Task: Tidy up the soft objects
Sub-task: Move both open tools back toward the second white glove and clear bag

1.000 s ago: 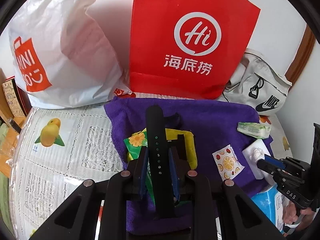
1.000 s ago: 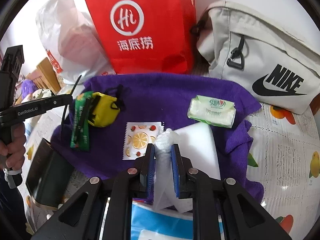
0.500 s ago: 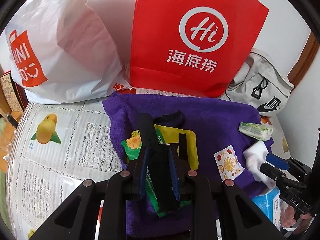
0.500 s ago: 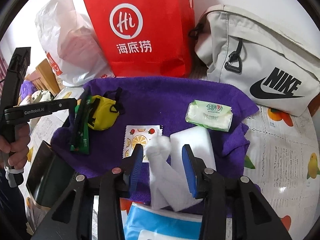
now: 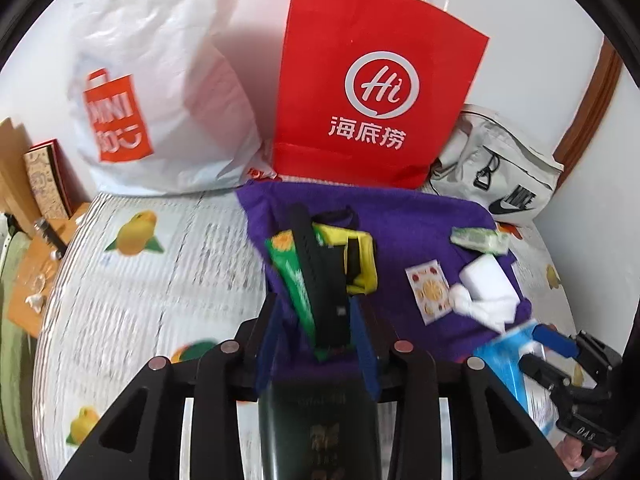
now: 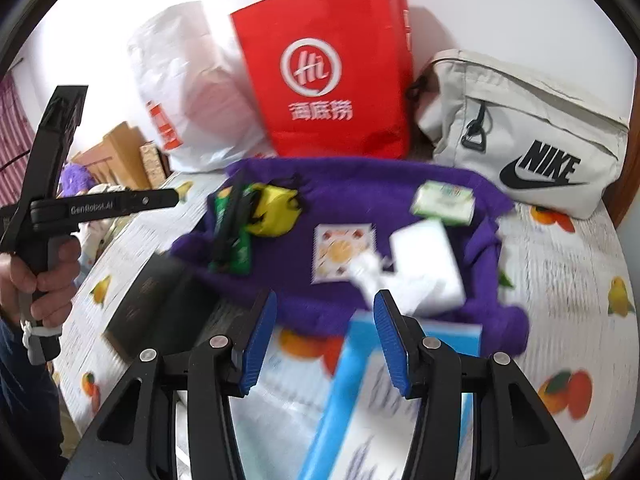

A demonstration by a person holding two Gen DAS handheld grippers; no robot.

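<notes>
A purple towel (image 5: 408, 224) (image 6: 360, 184) lies on the table with soft items on it. A black strap (image 5: 320, 280) (image 6: 228, 228) rests across a green packet (image 5: 292, 276) beside a yellow pouch (image 5: 360, 256) (image 6: 272, 208). A fruit-print sachet (image 5: 430, 290) (image 6: 342, 250), a green tissue pack (image 5: 478, 238) (image 6: 442, 198) and a white cloth (image 5: 486, 292) (image 6: 420, 268) lie to the right. My left gripper (image 5: 316, 320) is open, its jaws either side of the strap's near end. My right gripper (image 6: 324, 308) is open and empty, near the towel's front edge.
A red paper bag (image 5: 376, 92), a white plastic bag (image 5: 160, 92) and a grey Nike bag (image 6: 524, 140) stand behind the towel. A dark booklet (image 5: 320, 432) (image 6: 156, 304) and a blue-white pack (image 6: 384, 400) lie at the front. The tablecloth (image 5: 140, 280) has a fruit print.
My left gripper opened and let go of the black strap, then drew back. My right gripper opened, released the white cloth, and pulled back from the towel.
</notes>
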